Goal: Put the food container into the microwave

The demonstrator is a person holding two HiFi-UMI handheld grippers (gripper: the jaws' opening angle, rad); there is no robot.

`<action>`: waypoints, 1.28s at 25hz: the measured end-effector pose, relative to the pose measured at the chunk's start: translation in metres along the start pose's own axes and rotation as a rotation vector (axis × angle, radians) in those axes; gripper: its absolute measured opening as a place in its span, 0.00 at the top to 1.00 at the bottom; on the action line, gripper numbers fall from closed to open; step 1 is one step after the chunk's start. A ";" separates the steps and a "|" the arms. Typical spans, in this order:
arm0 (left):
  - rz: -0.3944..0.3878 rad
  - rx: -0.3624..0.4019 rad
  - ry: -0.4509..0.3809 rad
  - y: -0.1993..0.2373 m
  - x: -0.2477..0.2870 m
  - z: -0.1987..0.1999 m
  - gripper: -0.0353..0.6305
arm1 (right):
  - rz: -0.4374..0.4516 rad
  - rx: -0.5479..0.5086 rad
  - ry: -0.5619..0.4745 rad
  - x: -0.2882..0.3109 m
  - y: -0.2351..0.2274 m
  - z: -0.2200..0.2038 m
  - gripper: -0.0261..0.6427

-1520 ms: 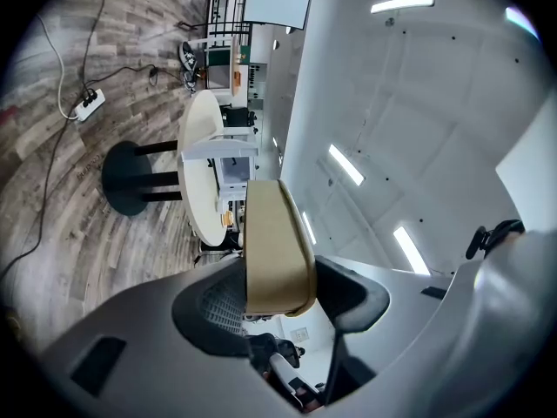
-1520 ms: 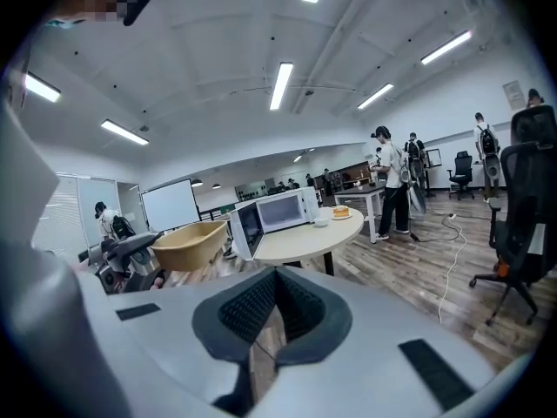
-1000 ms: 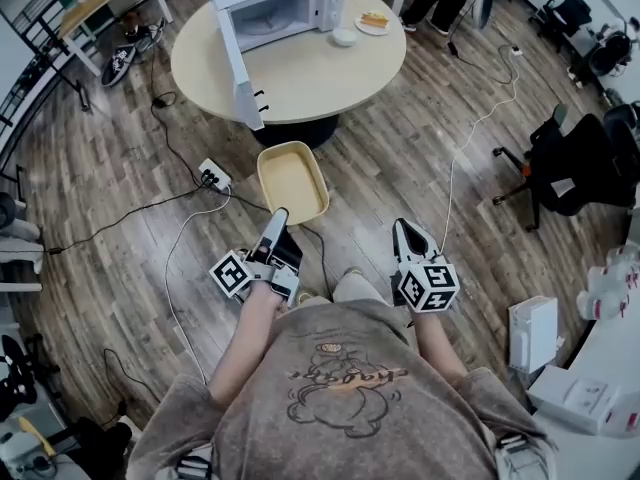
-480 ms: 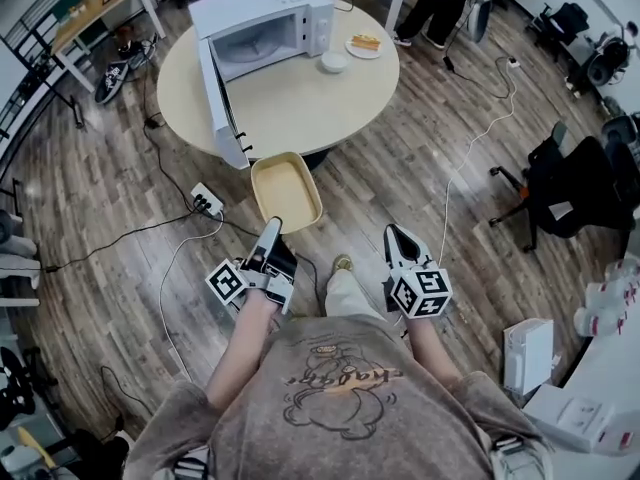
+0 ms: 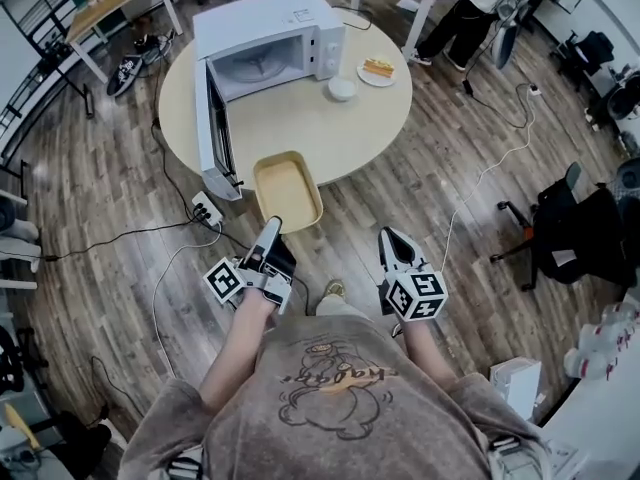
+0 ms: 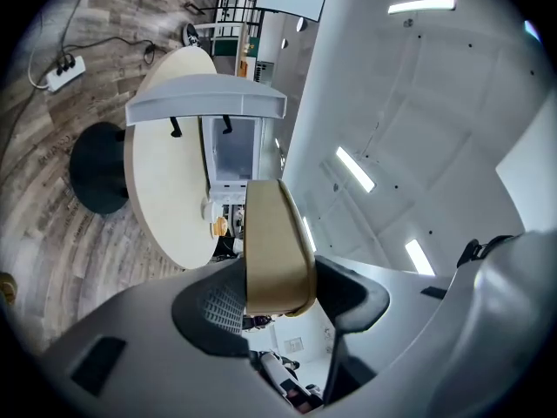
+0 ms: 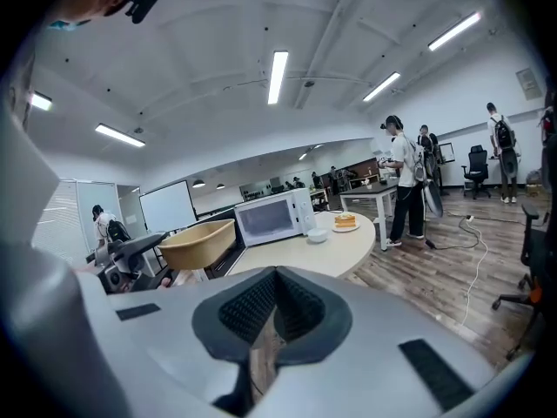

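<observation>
A tan, empty food container (image 5: 287, 190) is held out level by its near rim, my left gripper (image 5: 271, 230) shut on it. Its far end reaches the near edge of the round table (image 5: 370, 133). In the left gripper view the container's rim (image 6: 274, 242) sits clamped between the pads. The white microwave (image 5: 265, 38) stands at the table's far left, its door (image 5: 215, 133) swung wide open toward me and the cavity empty. My right gripper (image 5: 386, 238) hangs over the floor to the right, jaws shut on nothing; its view shows the container (image 7: 196, 242) and the microwave (image 7: 270, 218) ahead.
A small white bowl (image 5: 342, 90) and a plate with food (image 5: 377, 69) sit right of the microwave. A power strip (image 5: 205, 208) and cables lie on the wood floor. A person (image 5: 470, 13) stands beyond the table; an office chair (image 5: 580, 218) is at the right.
Both grippers and the container have travelled forward toward the table. The container, earlier over the floor, now reaches the table's near edge beside the open door.
</observation>
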State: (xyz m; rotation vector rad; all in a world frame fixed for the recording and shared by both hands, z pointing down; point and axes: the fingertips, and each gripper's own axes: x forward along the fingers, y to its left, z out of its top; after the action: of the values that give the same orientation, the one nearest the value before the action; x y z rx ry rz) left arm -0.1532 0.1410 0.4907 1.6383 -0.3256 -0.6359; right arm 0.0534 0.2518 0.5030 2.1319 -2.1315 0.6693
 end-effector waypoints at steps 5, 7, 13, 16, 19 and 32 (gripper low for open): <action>0.000 0.000 -0.053 0.010 0.031 0.004 0.58 | 0.048 -0.025 0.013 0.029 -0.026 0.020 0.96; -0.003 -0.001 -0.077 0.015 0.042 0.005 0.58 | 0.062 -0.033 0.013 0.038 -0.038 0.027 0.96; -0.006 0.003 -0.114 0.022 0.066 0.007 0.58 | 0.079 -0.020 0.026 0.058 -0.064 0.033 0.96; -0.011 0.000 -0.134 0.024 0.074 0.014 0.58 | 0.096 -0.017 0.032 0.072 -0.066 0.034 0.96; -0.004 -0.013 -0.147 0.031 0.081 0.020 0.58 | 0.111 -0.017 0.040 0.086 -0.067 0.037 0.96; -0.041 -0.036 -0.157 0.060 0.168 0.077 0.58 | 0.133 -0.052 0.045 0.177 -0.084 0.080 0.96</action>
State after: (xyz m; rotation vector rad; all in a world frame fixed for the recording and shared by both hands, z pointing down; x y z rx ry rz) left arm -0.0533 -0.0250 0.5072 1.5677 -0.3933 -0.7988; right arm 0.1470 0.0617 0.5118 1.9439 -2.2565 0.6586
